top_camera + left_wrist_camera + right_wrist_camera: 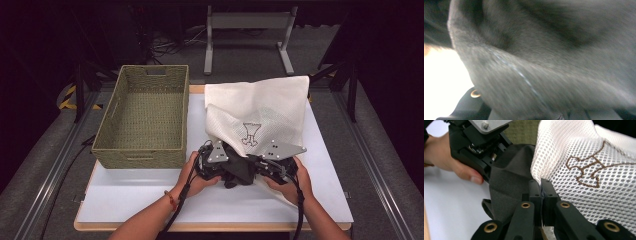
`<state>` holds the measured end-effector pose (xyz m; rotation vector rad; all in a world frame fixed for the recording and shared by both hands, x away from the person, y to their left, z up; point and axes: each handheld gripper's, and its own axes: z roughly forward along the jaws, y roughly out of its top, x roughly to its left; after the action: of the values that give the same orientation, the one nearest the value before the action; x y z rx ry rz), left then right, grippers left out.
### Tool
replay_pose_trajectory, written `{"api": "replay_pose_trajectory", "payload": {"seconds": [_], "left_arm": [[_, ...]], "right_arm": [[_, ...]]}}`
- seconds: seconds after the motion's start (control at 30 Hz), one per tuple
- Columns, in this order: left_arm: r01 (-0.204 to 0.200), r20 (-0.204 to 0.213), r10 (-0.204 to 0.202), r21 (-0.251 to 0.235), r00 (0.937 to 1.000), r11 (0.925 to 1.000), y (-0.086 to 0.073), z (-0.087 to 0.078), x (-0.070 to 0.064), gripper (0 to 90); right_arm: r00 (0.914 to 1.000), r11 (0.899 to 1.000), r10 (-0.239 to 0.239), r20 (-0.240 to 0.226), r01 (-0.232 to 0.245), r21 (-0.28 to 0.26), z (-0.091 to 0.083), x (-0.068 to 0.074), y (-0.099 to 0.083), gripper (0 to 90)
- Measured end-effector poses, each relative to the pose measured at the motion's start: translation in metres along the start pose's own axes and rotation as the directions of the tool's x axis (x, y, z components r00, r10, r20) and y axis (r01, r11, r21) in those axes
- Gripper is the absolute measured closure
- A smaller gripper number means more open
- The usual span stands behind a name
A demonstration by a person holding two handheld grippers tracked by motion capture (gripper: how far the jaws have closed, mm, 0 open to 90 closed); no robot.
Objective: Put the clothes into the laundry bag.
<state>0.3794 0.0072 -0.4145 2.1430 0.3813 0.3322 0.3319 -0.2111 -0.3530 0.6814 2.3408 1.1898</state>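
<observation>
We see our right claw point(541, 185) clamped on the edge of a white mesh bag point(260, 112); a dark, soft cloth point(239, 171) bunches at its mouth on the white desk point(140, 192). Our left claw's point(220, 167) state we cannot tell. A woven basket point(145, 116) sits beside.

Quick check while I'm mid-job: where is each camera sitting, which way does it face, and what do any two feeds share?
High view: above the near side, looking forward and down on the white table; both forearms enter below.
Left gripper view: rides the left hand-held gripper, pressed against the dark cloth.
Right gripper view: rides the right hand-held gripper, its jaws closed at the mesh bag; a hand holds the other one.
Shared: the dark cloth.
</observation>
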Motion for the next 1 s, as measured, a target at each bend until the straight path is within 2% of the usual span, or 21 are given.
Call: {"api": "replay_pose_trajectory", "payload": {"seconds": [0.1, 0.2, 0.23, 0.3, 0.37, 0.4, 0.47, 0.53, 0.57, 0.6, 0.63, 0.67, 0.73, 0.8, 0.83, 0.93, 0.97, 1.0], "left_arm": [[-0.019, -0.023, 0.017, -0.067, 0.9996, 0.9976, 0.011, -0.011, -0.005, 81.3], [-0.037, -0.040, 0.033, -0.113, 0.9987, 0.9929, 0.023, -0.023, -0.011, 81.3], [-0.037, -0.040, 0.033, -0.113, 0.9987, 0.9929, 0.023, -0.023, -0.011, 81.3], [-0.024, -0.019, 0.022, -0.137, 0.9996, 0.9903, 0.032, -0.034, -0.012, 81.2], [-0.009, 0.016, 0.011, -0.111, 0.9998, 0.9938, 0.039, -0.039, -0.011, 79.7], [-0.012, 0.062, 0.017, -0.073, 0.9980, 0.9973, 0.040, -0.037, -0.010, 78.7], [-0.072, 0.052, 0.073, -0.016, 0.9959, 0.9973, 0.038, -0.034, -0.012, 76.7], [-0.107, 0.076, 0.105, 0.028, 0.9916, 0.9939, 0.032, -0.034, -0.013, 74.8], [-0.115, 0.103, 0.109, 0.049, 0.9887, 0.9921, 0.026, -0.035, -0.012, 75.1], [-0.115, 0.103, 0.109, 0.049, 0.9887, 0.9921, 0.026, -0.035, -0.012, 74.5], [-0.102, 0.130, 0.092, 0.075, 0.9872, 0.9919, 0.020, -0.037, -0.012, 74.5], [-0.096, 0.130, 0.086, 0.076, 0.9877, 0.9925, 0.016, -0.038, -0.012, 71.2], [-0.112, 0.114, 0.101, 0.094, 0.9883, 0.9892, 0.006, -0.040, -0.012, 72.2], [-0.091, 0.112, 0.082, 0.074, 0.9903, 0.9931, 0.001, -0.038, -0.012, 73.2], [-0.094, 0.105, 0.086, 0.071, 0.9908, 0.9931, 0.001, -0.037, -0.012, 73.5], [-0.081, 0.089, 0.079, 0.020, 0.9929, 0.9965, 0.007, -0.024, -0.014, 76.2], [-0.083, 0.062, 0.084, -0.010, 0.9946, 0.9965, 0.012, -0.015, -0.016, 77.1], [-0.083, 0.062, 0.084, -0.010, 0.9946, 0.9965, 0.012, -0.015, -0.016, 77.5]], "right_arm": [[0.9998, 0.999, -0.013, -0.016, 0.012, -0.038, -0.006, 0.005, 0.013, 88.3], [0.9992, 0.997, -0.025, -0.031, 0.022, -0.080, -0.015, 0.010, 0.027, 88.3], [0.9992, 0.997, -0.025, -0.031, 0.022, -0.080, -0.015, 0.010, 0.027, 88.3], [0.9988, 0.995, -0.042, -0.027, 0.039, -0.094, -0.021, 0.014, 0.034, 88.3], [0.9982, 0.994, -0.058, -0.015, 0.057, -0.094, -0.025, 0.015, 0.040, 88.3], [0.9986, 0.994, -0.051, -0.011, 0.050, -0.097, -0.027, 0.015, 0.041, 88.3], [0.9988, 0.995, -0.049, -0.008, 0.048, -0.090, -0.027, 0.014, 0.038, 88.2], [0.9984, 0.996, -0.056, 0.009, 0.056, -0.067, -0.024, 0.014, 0.034, 88.3], [0.9986, 0.997, -0.053, -0.001, 0.053, -0.060, -0.023, 0.014, 0.030, 88.2], [0.9985, 0.997, -0.054, -0.009, 0.054, -0.053, -0.020, 0.015, 0.026, 88.2], [0.9985, 0.997, -0.054, -0.009, 0.054, -0.053, -0.020, 0.015, 0.026, 88.2], [0.9984, 0.998, -0.054, -0.016, 0.053, -0.042, -0.018, 0.016, 0.023, 88.2], [0.9982, 0.998, -0.055, -0.026, 0.054, -0.031, -0.015, 0.018, 0.019, 88.2], [0.9977, 0.998, -0.058, -0.036, 0.058, -0.019, -0.011, 0.021, 0.015, 88.2], [0.9975, 0.998, -0.059, -0.038, 0.058, -0.020, -0.009, 0.022, 0.014, 88.2], [0.9980, 0.999, -0.048, -0.042, 0.047, -0.021, -0.006, 0.024, 0.013, 88.2], [0.9984, 0.999, -0.041, -0.040, 0.040, -0.029, -0.007, 0.024, 0.013, 88.2], [0.9984, 0.999, -0.041, -0.040, 0.040, -0.029, -0.007, 0.024, 0.013, 88.2]]}}
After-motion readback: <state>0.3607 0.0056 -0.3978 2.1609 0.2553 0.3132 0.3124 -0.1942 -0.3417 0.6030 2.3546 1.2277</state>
